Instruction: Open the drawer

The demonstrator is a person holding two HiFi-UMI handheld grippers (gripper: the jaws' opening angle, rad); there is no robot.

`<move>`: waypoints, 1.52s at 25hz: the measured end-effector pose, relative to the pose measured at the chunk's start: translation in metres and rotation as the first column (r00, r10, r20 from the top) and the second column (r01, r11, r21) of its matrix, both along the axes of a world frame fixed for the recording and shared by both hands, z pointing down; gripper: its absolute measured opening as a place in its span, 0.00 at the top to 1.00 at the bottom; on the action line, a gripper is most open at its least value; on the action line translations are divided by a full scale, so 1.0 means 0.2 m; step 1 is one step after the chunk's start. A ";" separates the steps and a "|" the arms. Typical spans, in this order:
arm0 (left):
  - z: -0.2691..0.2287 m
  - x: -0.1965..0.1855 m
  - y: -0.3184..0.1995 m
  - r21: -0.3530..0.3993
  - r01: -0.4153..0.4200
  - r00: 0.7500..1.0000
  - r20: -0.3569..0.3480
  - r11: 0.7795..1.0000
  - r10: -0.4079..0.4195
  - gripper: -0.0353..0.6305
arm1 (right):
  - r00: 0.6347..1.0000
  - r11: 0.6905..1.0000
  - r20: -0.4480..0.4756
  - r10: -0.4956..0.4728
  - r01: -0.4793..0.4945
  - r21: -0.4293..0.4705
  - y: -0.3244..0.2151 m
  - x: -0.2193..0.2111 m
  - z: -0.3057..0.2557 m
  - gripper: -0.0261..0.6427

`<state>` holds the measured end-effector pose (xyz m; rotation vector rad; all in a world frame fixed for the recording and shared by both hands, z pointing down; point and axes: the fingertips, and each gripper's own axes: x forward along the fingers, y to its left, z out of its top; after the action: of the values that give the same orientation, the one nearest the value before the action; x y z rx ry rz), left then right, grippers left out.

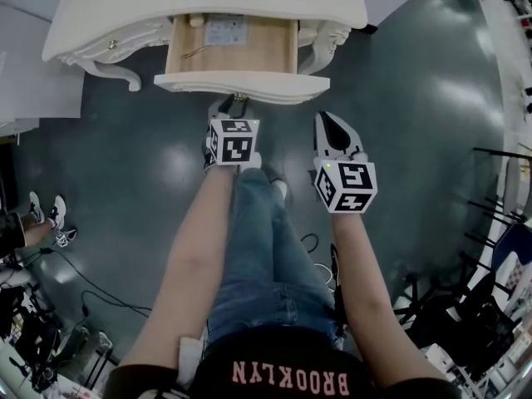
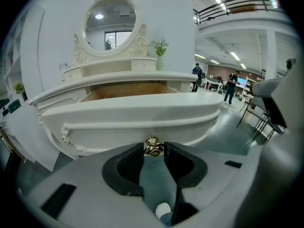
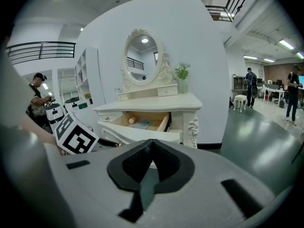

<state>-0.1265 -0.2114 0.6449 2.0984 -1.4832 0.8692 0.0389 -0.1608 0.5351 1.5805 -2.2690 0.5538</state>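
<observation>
Where the far left of the head view meets the dark floor [image 1: 166, 165], a bystander's sneakers [image 1: 46, 210] stand beside trailing cables [image 1: 91, 289]. Up and to the right of them, the cream dressing table [image 1: 91, 23] fills the upper middle of the frame. The drawer [image 1: 241, 83] juts out from under its top, open. Its wooden inside shows a printed sheet [image 1: 224, 30] and a small pale round thing [image 1: 196, 21] at the back.

Just below the drawer's curved front, the left gripper [image 1: 234, 102] reaches to the middle of that front. In the left gripper view its black pads [image 2: 126, 170] are clenched on the brass handle [image 2: 153, 147], one on each side, tips against the metal. An oval mirror [image 2: 110, 23] and a small plant [image 2: 159, 49] sit in the upper part of that view.

The person's jeans [image 1: 266, 256] run down the centre of the head view between the two forearms. Right of centre, the right gripper [image 1: 331, 121] hangs over the floor, below the drawer front's right end and apart from it. The right gripper view shows its jaws pressed together at the tips, with nothing between them.
</observation>
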 end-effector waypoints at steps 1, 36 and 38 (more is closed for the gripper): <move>0.00 0.00 0.01 -0.002 0.000 1.000 -0.002 1.000 0.000 0.76 | 1.000 1.000 -0.002 -0.001 0.001 0.004 0.00 0.00 -0.01 0.97; -0.19 -0.08 0.18 -0.001 0.052 0.998 0.030 0.999 -0.052 0.76 | 0.999 0.993 0.034 0.024 -0.028 0.112 0.05 0.06 -0.36 0.97; -0.24 -0.09 0.18 0.014 0.062 0.998 0.027 0.998 -0.062 0.76 | 0.999 0.992 0.030 0.018 -0.022 0.123 0.05 0.06 -0.41 0.97</move>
<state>-0.1454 -0.1759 0.5970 2.0459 -1.5632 0.8707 0.0517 -0.1517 0.4530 1.6647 -2.3526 0.4516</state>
